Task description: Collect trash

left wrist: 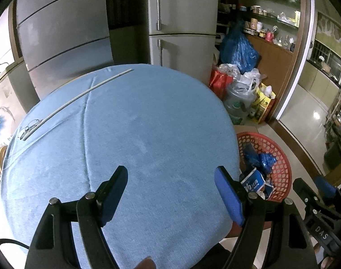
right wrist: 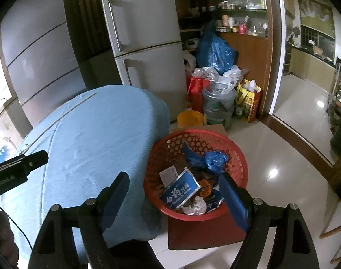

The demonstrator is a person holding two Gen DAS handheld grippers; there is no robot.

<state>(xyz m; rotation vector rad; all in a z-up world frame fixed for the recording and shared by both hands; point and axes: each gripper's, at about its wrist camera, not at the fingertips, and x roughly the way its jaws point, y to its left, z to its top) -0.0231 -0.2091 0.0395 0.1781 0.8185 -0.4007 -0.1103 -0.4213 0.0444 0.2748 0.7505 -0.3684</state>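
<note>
A red mesh basket (right wrist: 235, 148) stands on the floor right of the table and holds trash: a blue carton (right wrist: 181, 190), crumpled blue plastic (right wrist: 213, 159) and white paper (right wrist: 196, 206). My right gripper (right wrist: 173, 192) hangs open above the basket's near rim with nothing between its fingers. My left gripper (left wrist: 170, 186) is open over the blue cloth of the round table (left wrist: 136, 134), also holding nothing. From the left wrist view the basket (left wrist: 280, 157) shows at the table's right edge, with the right gripper's tips (left wrist: 313, 190) beside it.
A thin metal rod with a clip (left wrist: 80, 98) lies on the far left of the cloth. Two grey refrigerators (left wrist: 181, 22) stand behind the table. Bags, a water jug (right wrist: 218, 105) and a yellow bucket (right wrist: 189, 117) crowd the floor beyond the basket. A brown cardboard sheet (right wrist: 204, 231) lies under the basket.
</note>
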